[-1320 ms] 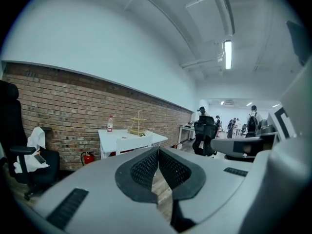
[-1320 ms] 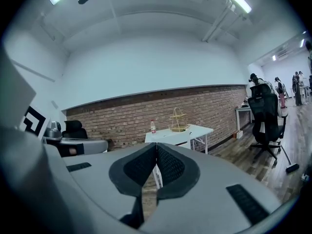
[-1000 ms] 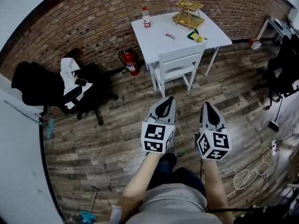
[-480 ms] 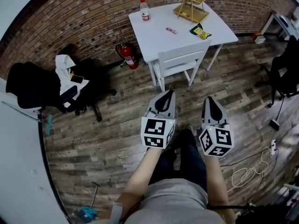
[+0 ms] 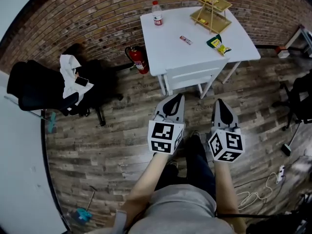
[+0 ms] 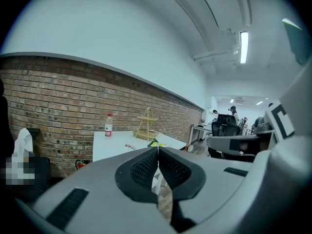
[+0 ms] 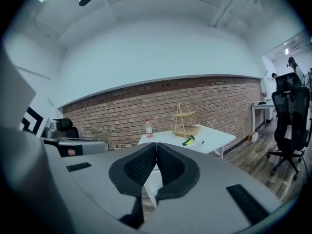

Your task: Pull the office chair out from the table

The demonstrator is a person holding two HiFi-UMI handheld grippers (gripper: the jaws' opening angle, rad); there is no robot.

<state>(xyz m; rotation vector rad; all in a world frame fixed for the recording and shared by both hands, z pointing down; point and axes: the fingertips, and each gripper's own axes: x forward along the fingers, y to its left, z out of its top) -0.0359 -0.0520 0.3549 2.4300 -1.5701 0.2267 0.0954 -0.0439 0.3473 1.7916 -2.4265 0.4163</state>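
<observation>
While you face the white counter (image 5: 170, 43), your left hand-held gripper (image 5: 178, 96) and right hand-held gripper (image 5: 218, 101) are both closed and empty, near the white chair (image 5: 192, 77) tucked under it.

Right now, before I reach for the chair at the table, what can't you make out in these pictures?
1. White chair: head view, seat hidden under the table; in both gripper views the shut left tongs and right tongs cover most of it.
2. Bottle label: too small to read in every view.
3. Black chair: head view, cut off by the right edge.
</observation>
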